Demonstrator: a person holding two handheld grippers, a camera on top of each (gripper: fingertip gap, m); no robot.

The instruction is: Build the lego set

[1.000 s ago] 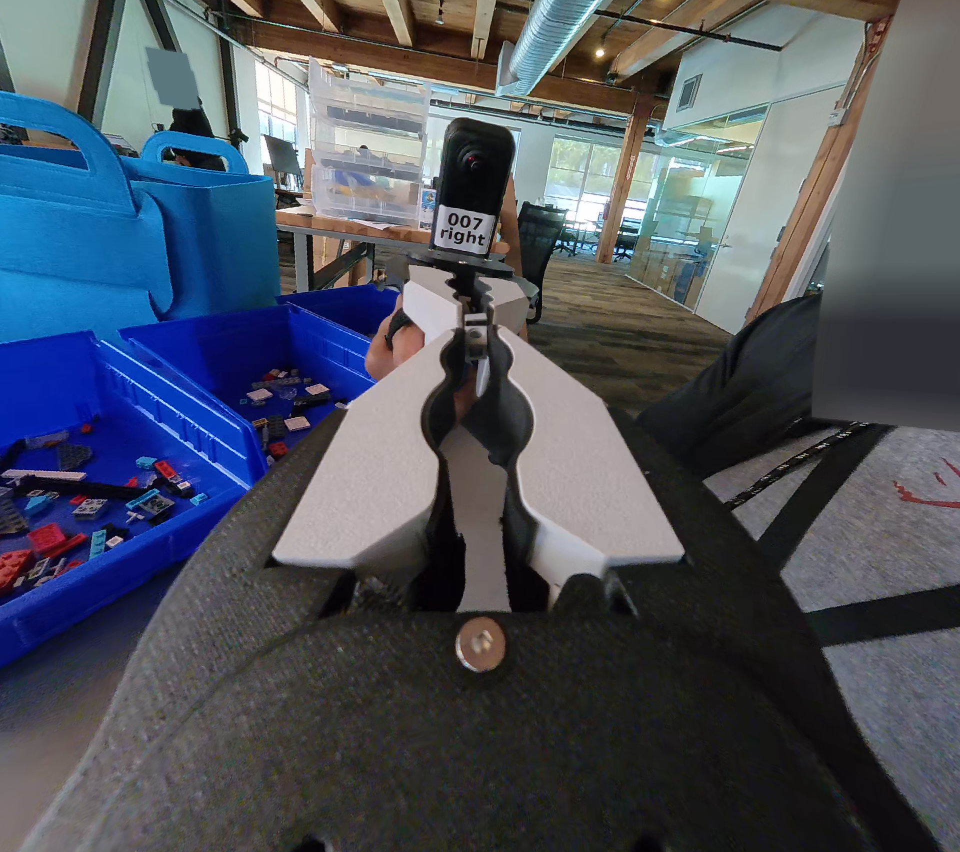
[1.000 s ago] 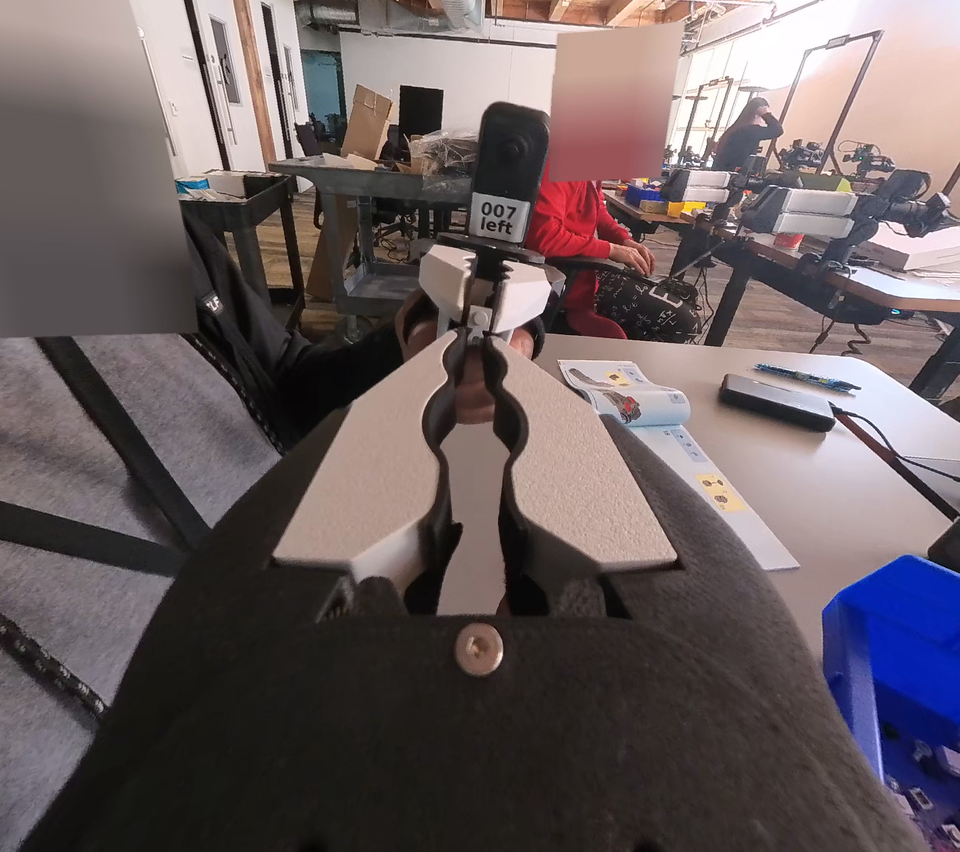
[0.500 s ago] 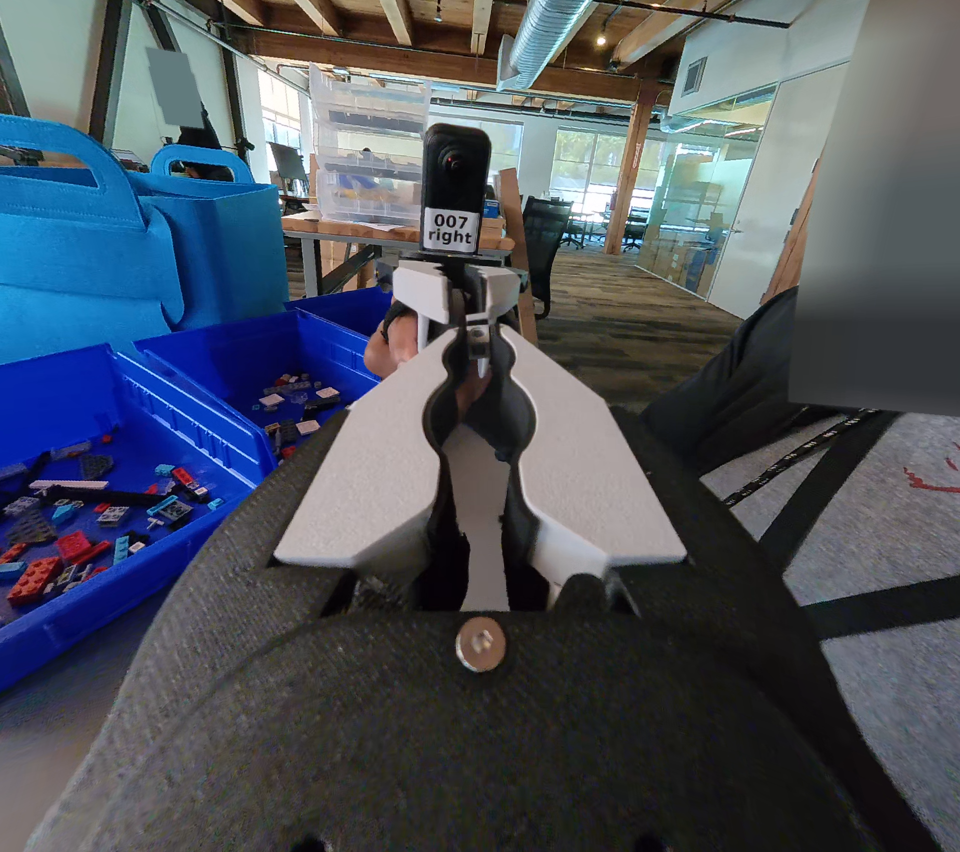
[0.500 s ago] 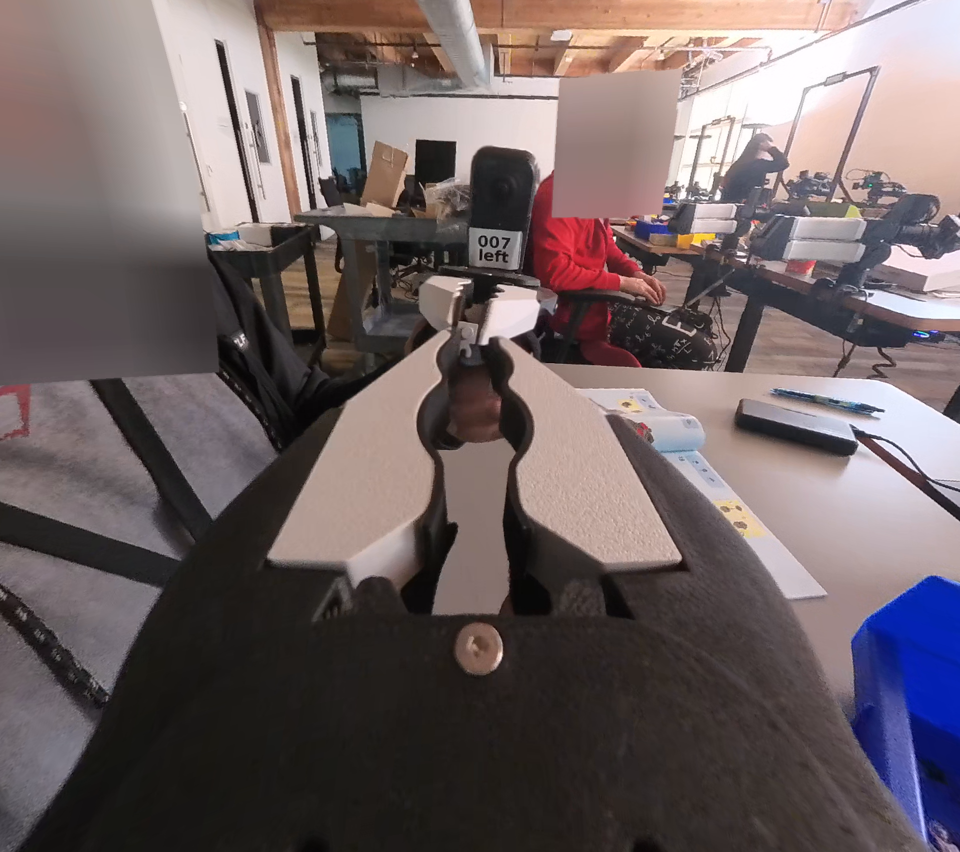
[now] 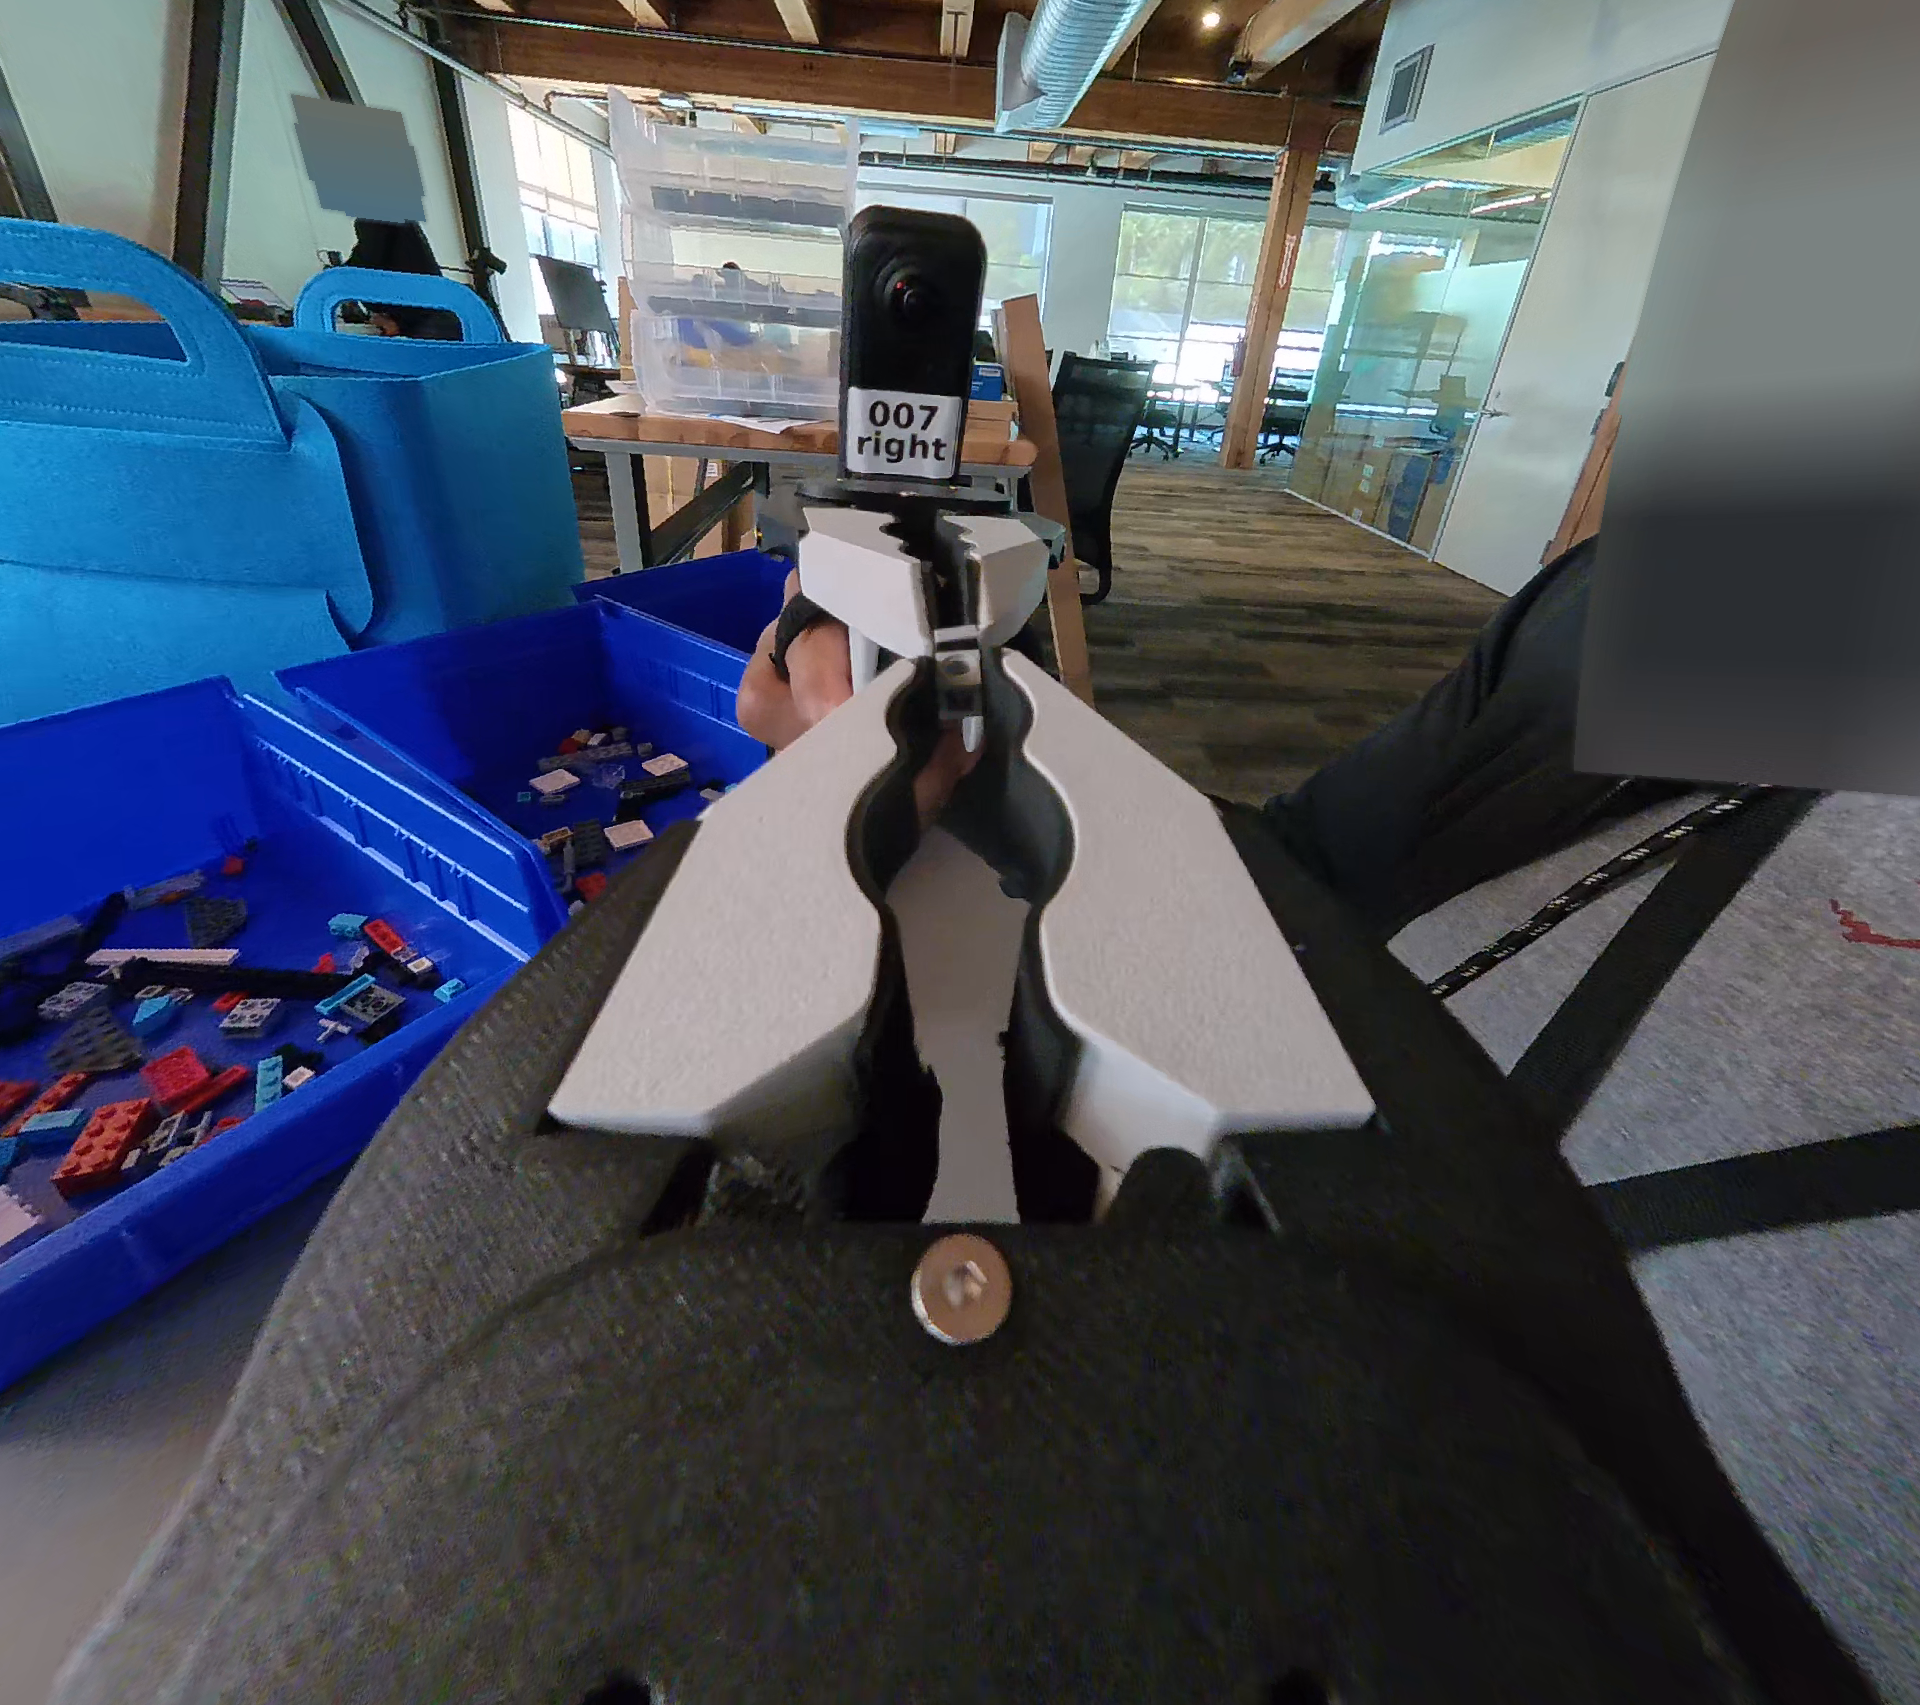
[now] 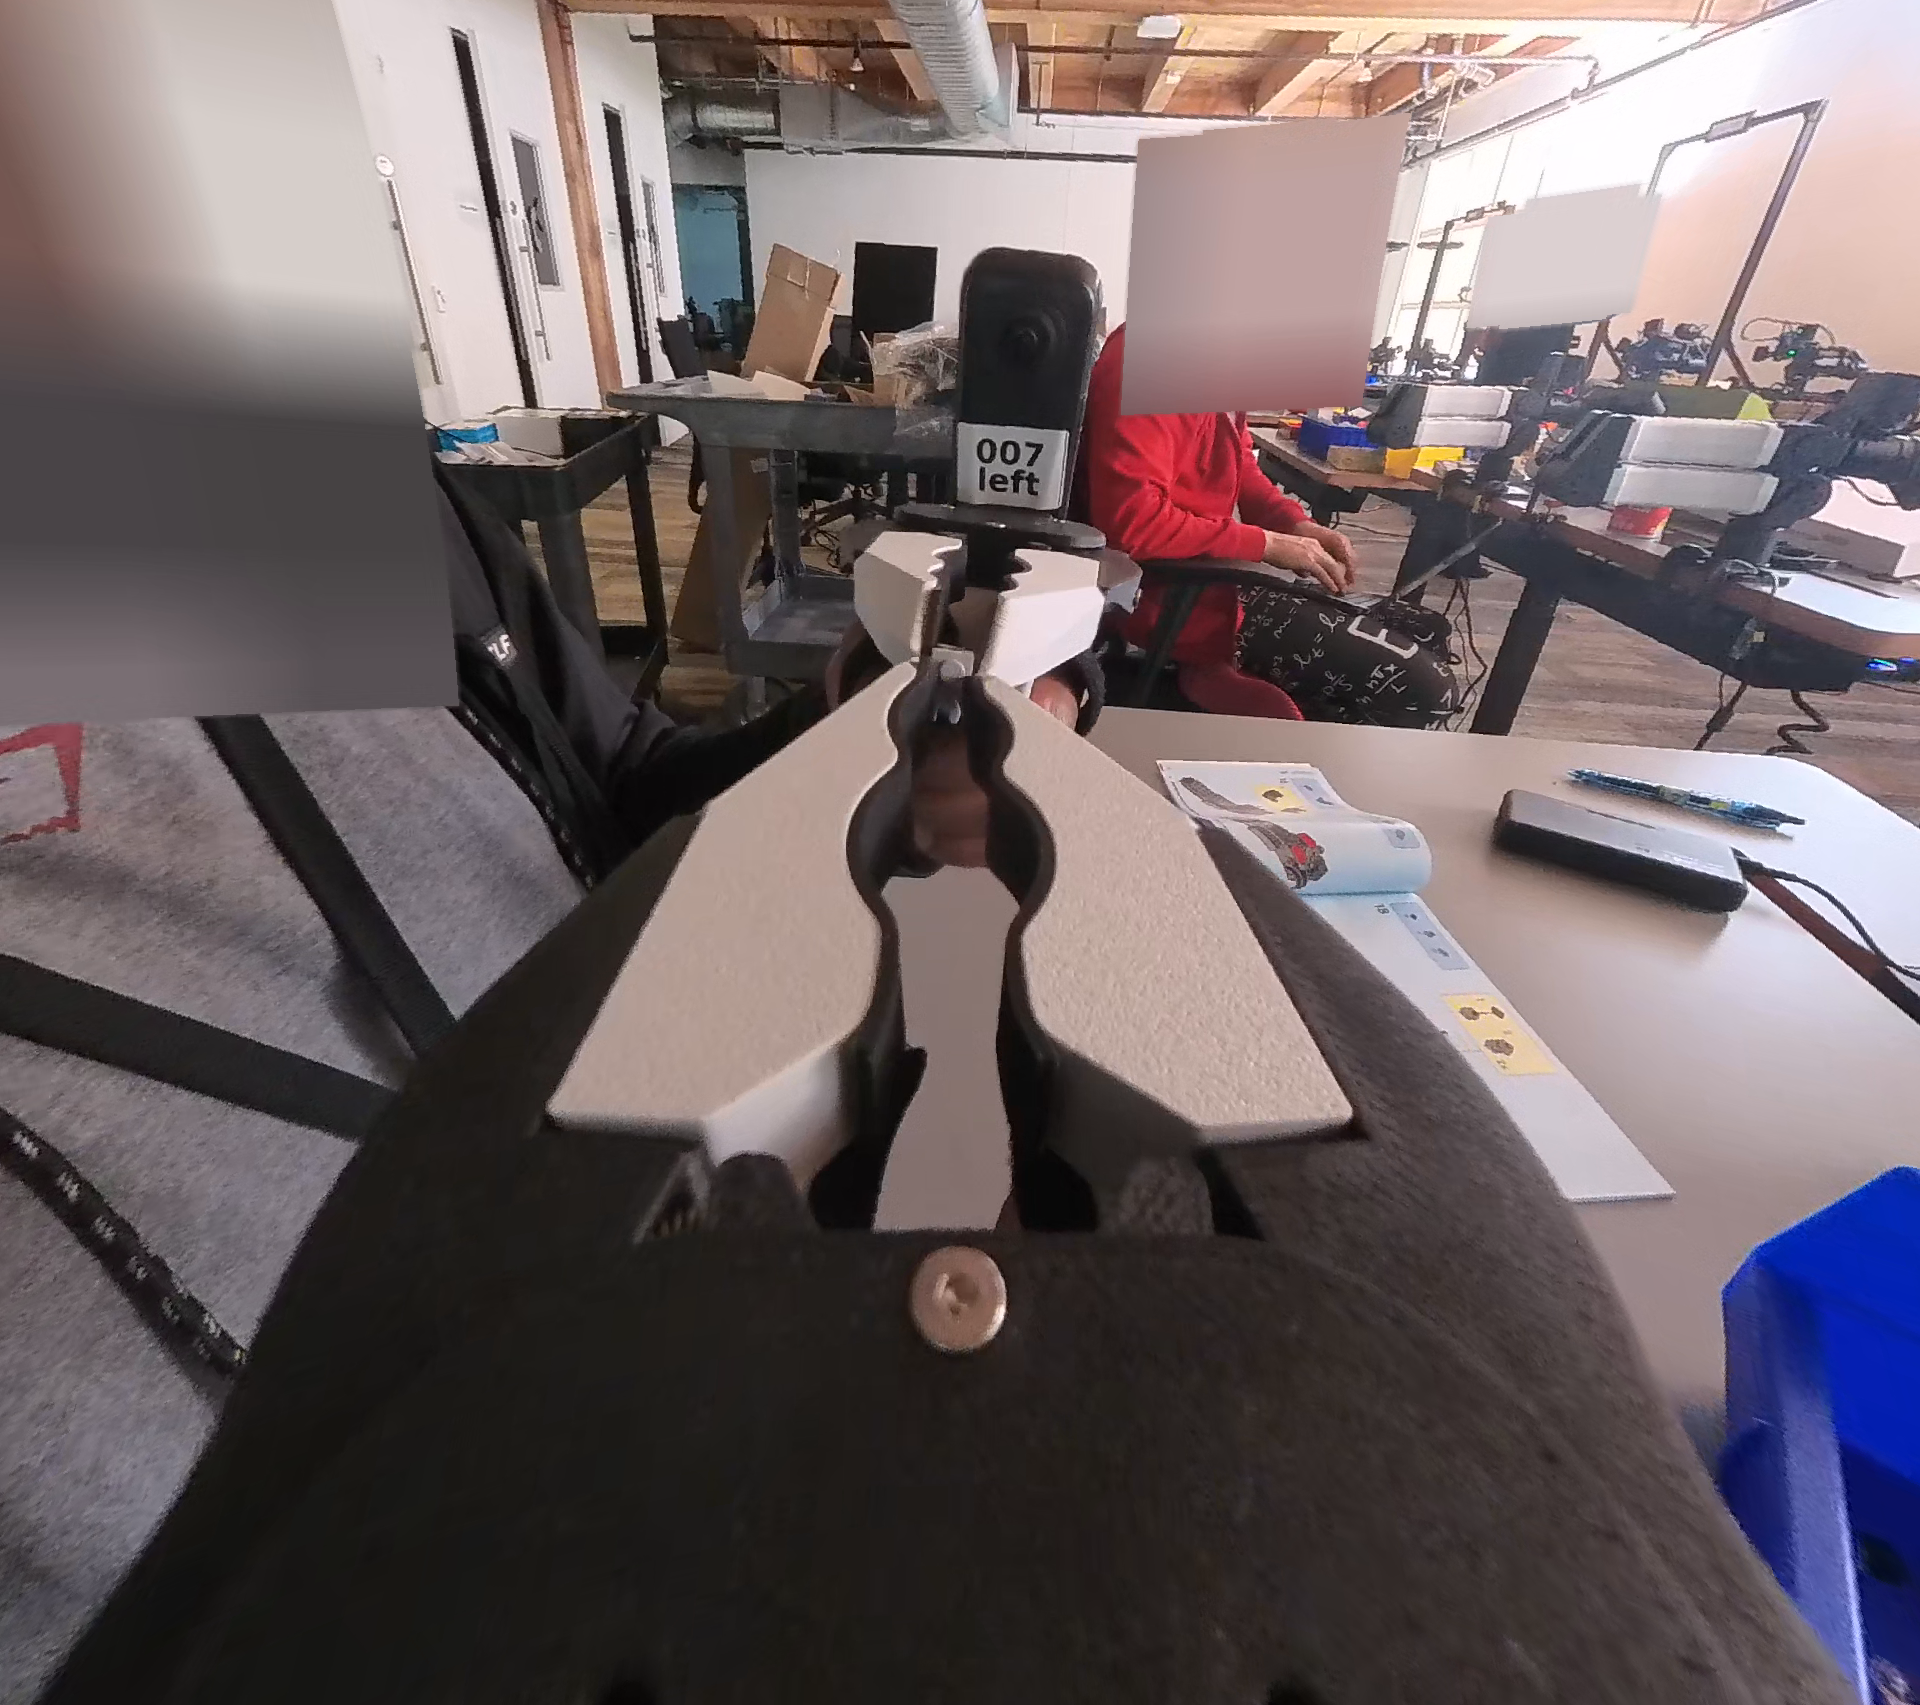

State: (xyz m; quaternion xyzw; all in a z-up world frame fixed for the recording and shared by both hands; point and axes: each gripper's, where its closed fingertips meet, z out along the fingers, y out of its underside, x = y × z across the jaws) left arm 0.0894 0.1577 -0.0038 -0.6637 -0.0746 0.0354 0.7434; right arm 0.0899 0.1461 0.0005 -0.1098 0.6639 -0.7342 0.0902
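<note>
My two grippers face each other in the air, tip to tip, in front of a person's grey shirt. In the left wrist view my left gripper (image 5: 958, 676) is shut, with a small grey lego piece (image 5: 960, 670) at its tips. The right gripper (image 5: 940, 606) stands just behind the piece, with a hand under it. In the right wrist view my right gripper (image 6: 950, 687) is shut on the same small piece (image 6: 948, 701). The left gripper (image 6: 971, 616) is right behind it. Most of the piece is hidden by the fingers.
Two blue bins (image 5: 343, 834) with several loose lego pieces stand to the left, with blue felt bags (image 5: 156, 512) behind them. An open instruction booklet (image 6: 1320, 834), a black slab-shaped device (image 6: 1621, 845) and a pen (image 6: 1683, 808) lie on the grey table (image 6: 1714, 1032). A blue bin corner (image 6: 1829, 1395) shows at lower right.
Both grippers stay shut and tip to tip. The pair has drifted a little, so the bins and the table sit slightly differently in the views.
</note>
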